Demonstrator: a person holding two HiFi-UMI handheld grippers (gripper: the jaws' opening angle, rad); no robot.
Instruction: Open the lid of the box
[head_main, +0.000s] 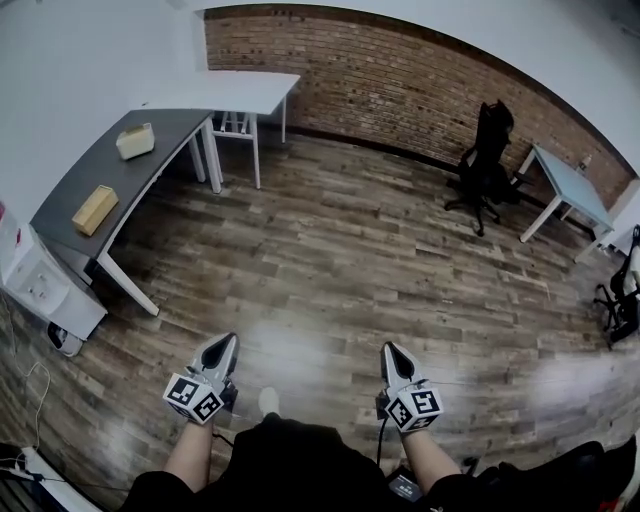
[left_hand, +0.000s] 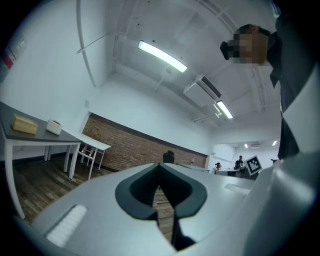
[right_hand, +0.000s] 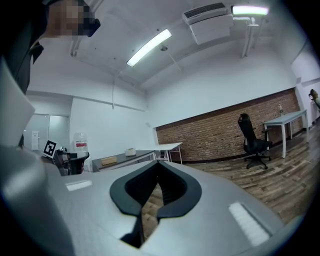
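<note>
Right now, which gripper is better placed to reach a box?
Probably left. The tan box and cream box sit on the grey table at the head view's left, on the side of the left gripper; the right gripper is farther. Both are shut and empty.

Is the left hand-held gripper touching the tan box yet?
No, the left hand-held gripper is above the wooden floor, far from the tan rectangular box.

Office: grey desk (head_main: 122, 186), swivel chair (head_main: 486, 160)
</note>
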